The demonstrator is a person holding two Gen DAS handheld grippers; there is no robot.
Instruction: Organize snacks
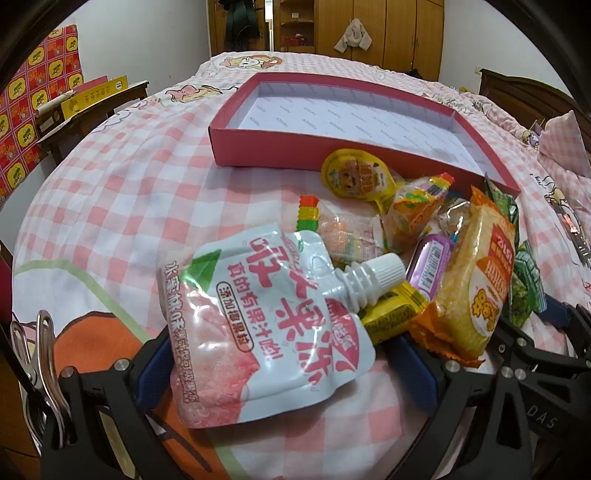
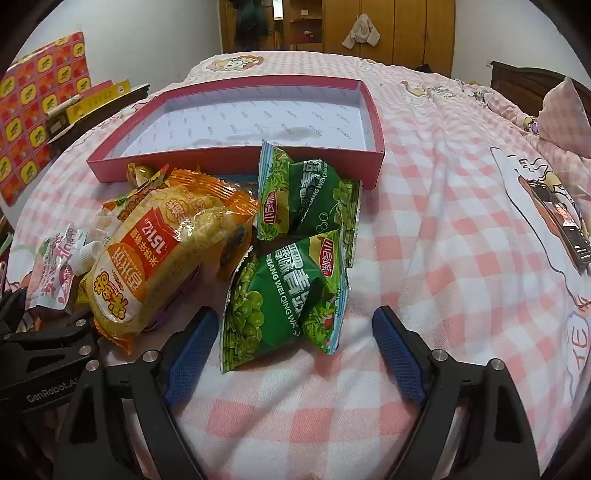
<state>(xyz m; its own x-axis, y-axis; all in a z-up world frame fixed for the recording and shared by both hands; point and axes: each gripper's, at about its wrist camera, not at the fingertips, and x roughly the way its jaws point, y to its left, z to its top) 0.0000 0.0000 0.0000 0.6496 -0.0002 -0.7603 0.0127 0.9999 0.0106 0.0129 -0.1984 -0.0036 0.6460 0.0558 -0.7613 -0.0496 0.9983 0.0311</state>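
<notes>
A pile of snacks lies on the checked bedspread in front of an empty red tray [image 1: 258, 146], which also shows in the right wrist view [image 2: 236, 164]. A white and pink jelly pouch [image 1: 258, 332] with a white cap lies between my left gripper's [image 1: 284, 365] open blue pads [image 1: 155, 363], which are not closed on it. An orange rice-cracker pack [image 1: 476, 280] [image 2: 162, 254] lies to its right. My right gripper [image 2: 291, 354] is open, its pads either side of the near green pea packet [image 2: 284, 299]. More green packets [image 2: 306, 195] lie behind.
Small candies, a yellow lollipop-shaped snack [image 1: 356, 173] and a purple packet [image 1: 430, 264] lie in the pile. A phone [image 2: 561, 225] lies on the bed at the right. A pillow [image 2: 565, 114], wooden wardrobes [image 2: 388, 33] and a side table with boxes [image 1: 92, 99] surround the bed.
</notes>
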